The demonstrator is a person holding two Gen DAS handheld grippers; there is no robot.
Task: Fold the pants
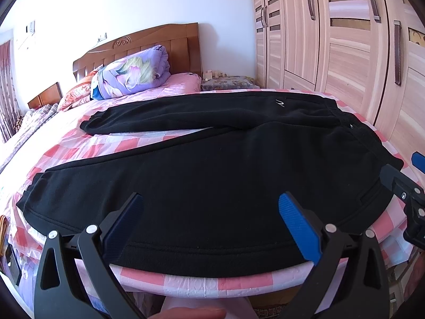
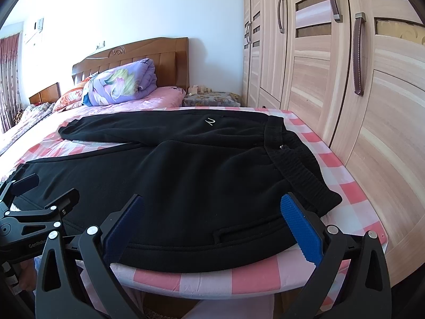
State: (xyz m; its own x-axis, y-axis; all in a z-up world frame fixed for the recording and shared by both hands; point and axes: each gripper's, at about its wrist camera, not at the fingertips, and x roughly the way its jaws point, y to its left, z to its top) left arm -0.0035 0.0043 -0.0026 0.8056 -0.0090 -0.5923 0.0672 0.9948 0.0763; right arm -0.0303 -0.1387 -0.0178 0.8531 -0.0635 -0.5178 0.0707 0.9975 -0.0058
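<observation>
Basically, a bed [image 1: 164,143] with a pink-and-white checked sheet [image 2: 345,186] is seen filling both wrist views, with a wooden headboard [image 1: 159,45] at its far end and a light wood wardrobe [image 2: 332,53] along the right side. Black sweatpants [image 1: 212,186] are laid flat across the near end of the bed, waistband [image 2: 297,159] toward the wardrobe side, legs running out to the left. The two legs are spread apart in a V, the far leg [image 1: 164,117] angled toward the headboard, the near leg along the front mattress edge. A small white logo [image 2: 210,121] is seen on the far hip. A folded purple floral quilt [image 1: 132,71] is stacked against the headboard, and a cloth-covered nightstand [image 2: 212,98] sits between bed and wardrobe.

The left gripper [image 1: 212,212] is held over the near leg at the bed's front edge, jaws spread wide, nothing pinched; the blue pads [image 1: 297,220] are seen above the fabric, and contact cannot be told. The right gripper [image 2: 212,212] is held near the waistband end by a side pocket, jaws likewise spread wide with fabric between them but not clamped. Each gripper is partly caught at the edge of the other's view.
</observation>
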